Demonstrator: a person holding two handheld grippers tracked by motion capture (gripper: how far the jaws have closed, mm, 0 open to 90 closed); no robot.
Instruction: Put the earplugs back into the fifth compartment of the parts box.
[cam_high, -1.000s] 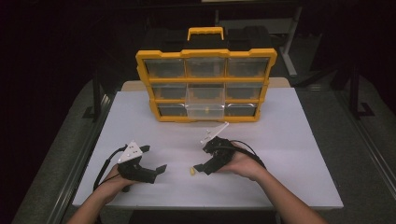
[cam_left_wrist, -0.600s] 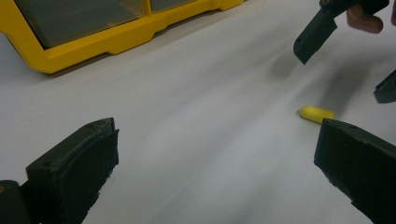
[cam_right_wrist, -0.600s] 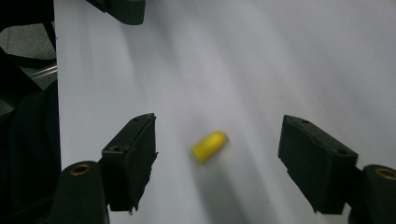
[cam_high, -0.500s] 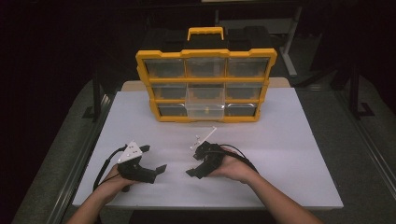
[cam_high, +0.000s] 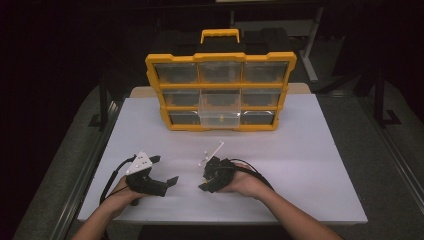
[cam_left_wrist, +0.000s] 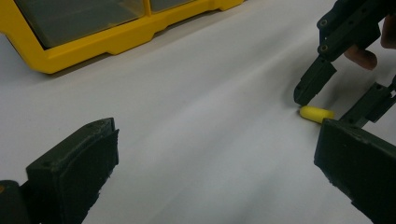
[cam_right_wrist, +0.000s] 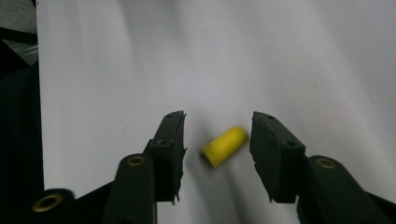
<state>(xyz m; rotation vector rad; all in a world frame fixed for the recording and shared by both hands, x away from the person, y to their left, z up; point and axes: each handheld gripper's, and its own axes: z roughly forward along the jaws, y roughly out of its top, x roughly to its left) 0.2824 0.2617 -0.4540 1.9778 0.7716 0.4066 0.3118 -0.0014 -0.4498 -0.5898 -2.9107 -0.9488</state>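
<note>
Seen from the high view: both forearms in from the bottom edge, hands low on the white table (cam_high: 310, 150); left gripper (cam_high: 166, 171) held near the left front of the table, nose aimed toward the centre and slightly away from the person, jaws spread wide with nothing between them; right gripper (cam_high: 206, 181) just right of it, tipped nose-down toward the person's left, right hand (cam_high: 243, 184) wrapped round its rear, cable looping behind. In the right gripper view: jaws parted moderately, standing either side of a small yellow capsule-shaped piece (cam_right_wrist: 224, 146) lying flat on the table; rounded end pointing up and right toward the right jaw, flat end toward the lower left; long axis on a diagonal across the gap; possibly touching the right jaw, though blurred, so not certain; not gripped. In the left gripper view: same yellow piece (cam_left_wrist: 316, 113) at far right on the white surface, beside a jaw tip of the right gripper (cam_left_wrist: 336, 100); yellow organiser case (cam_high: 220, 90) standing upright at the table's far edge, one clear middle drawer (cam_high: 219, 116) pulled partly out.
</note>
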